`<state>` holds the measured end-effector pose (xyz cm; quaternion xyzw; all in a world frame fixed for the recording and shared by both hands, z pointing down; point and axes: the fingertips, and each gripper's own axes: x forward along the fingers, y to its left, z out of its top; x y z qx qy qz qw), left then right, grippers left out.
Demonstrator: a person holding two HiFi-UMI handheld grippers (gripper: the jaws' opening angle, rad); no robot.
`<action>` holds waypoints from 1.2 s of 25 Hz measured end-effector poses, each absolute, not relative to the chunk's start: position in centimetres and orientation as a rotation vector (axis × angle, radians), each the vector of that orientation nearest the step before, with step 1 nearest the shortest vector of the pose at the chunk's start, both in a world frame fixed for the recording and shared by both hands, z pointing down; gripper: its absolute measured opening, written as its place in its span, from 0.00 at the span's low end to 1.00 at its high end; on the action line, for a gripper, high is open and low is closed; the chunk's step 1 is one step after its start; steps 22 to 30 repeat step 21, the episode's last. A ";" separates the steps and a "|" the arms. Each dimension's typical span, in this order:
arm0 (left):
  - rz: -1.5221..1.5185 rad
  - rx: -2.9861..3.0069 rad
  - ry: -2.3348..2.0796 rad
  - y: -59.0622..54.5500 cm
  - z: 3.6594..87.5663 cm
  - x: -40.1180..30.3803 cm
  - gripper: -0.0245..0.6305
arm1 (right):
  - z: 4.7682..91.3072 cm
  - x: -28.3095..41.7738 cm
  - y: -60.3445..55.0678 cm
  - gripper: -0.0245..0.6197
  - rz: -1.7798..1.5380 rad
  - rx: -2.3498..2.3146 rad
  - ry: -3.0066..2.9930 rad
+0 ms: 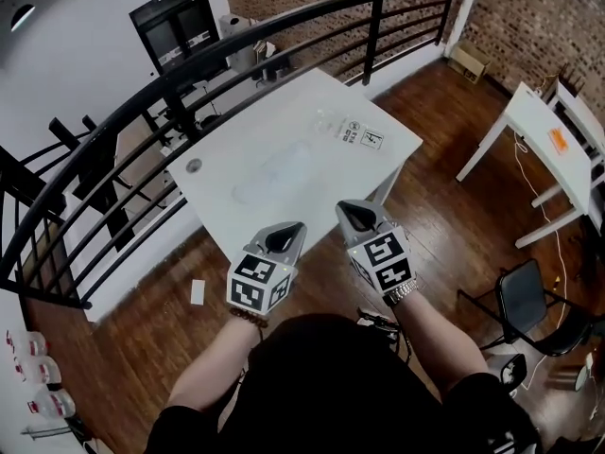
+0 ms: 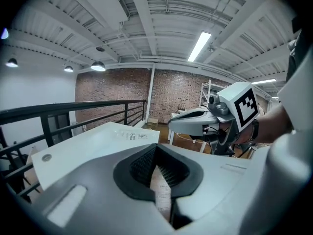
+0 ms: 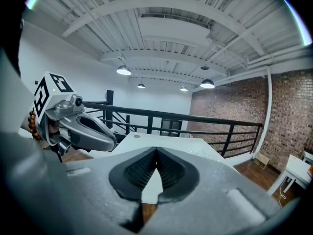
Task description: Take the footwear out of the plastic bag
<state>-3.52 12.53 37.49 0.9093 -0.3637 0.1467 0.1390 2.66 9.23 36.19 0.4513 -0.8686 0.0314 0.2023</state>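
Both jaw pairs clenched, nothing between the pads. Left gripper (image 2: 156, 147): ribbed pads meet at the tips, only a thin strip of tabletop shows through the slot below them. Right gripper (image 3: 156, 151): same, tips together and empty.

Head view: the two grippers sit side by side at lower centre, close together but not touching, noses pointing up-frame toward the white table (image 1: 217, 173). Both are held over the wood floor (image 1: 444, 206), just short of the table's near corner. Watch (image 1: 405, 293) on the right wrist, bead bracelet (image 1: 248, 318) on the left.

Plastic bag (image 1: 284, 164): a faint clear shape lying flat mid-table, centre of frame, with a printed label (image 1: 363, 137) toward its upper-right end. It lies apart from both grippers. Footwear: can't make it out through the film.

Surroundings: black railing (image 1: 236, 50) curves behind the table from lower left to top right. Second white table (image 1: 544, 126) at right edge, black chair (image 1: 529, 301) at lower right. Brick wall (image 1: 539, 17) and cardboard box (image 1: 468, 60) at upper right.
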 end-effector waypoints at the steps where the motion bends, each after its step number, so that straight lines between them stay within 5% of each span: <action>1: 0.415 2.630 -1.061 12.5 37.2 -3.0 0.06 | 35.9 3.0 9.4 0.03 0.078 1.252 -2.432; 30: 0.368 2.611 -1.165 12.6 35.4 3.3 0.06 | 34.6 7.7 11.1 0.03 0.035 1.130 -2.499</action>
